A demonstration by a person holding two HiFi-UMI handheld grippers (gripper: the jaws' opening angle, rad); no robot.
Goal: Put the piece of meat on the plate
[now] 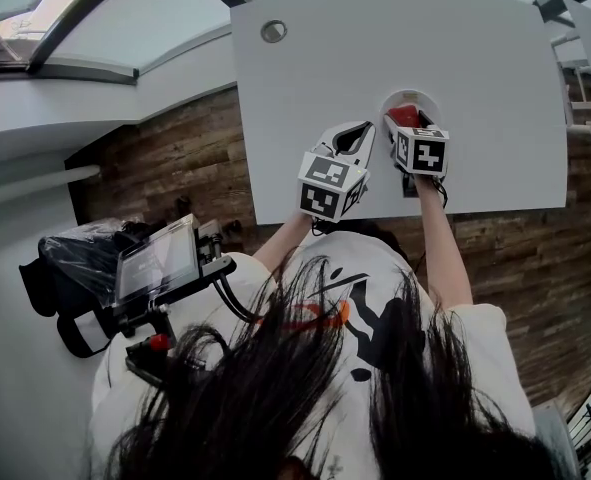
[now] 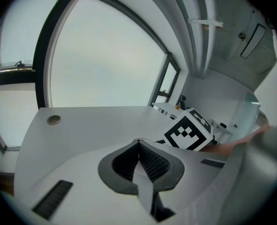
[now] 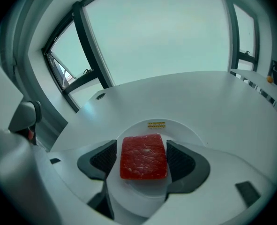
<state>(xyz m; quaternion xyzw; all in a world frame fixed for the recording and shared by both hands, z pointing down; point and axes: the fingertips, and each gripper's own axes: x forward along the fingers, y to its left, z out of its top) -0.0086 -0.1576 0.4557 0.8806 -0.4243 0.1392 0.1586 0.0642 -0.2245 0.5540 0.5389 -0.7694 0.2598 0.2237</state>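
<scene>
- one white table (image 1: 475,48), with no writing on it.
- two grippers, each with one cube of black-and-white square markers; the markers are patterns, not letters.
- the left gripper (image 2: 138,144) hangs over bare table top with its jaws pressed together and nothing between them. the right gripper's cube (image 2: 189,129) shows just beyond it.
- the right gripper (image 3: 142,148) reaches over the plate with its jaws apart, one on each side of the meat. a thin white strip shows between the left pad and the meat. the right pad lies right at the meat's edge, and i cannot tell whether it touches.
- one round white plate (image 3: 187,131) on the table, under the right gripper.
- one flat red piece of meat (image 3: 143,159), lying on the plate between the right gripper's jaws.
- one round metal cap (image 1: 273,31) set into the table, well apart from the plate.
- one small yellow sticker (image 3: 156,124) on the plate's far rim, just beyond the meat; its print is too small to read.
</scene>
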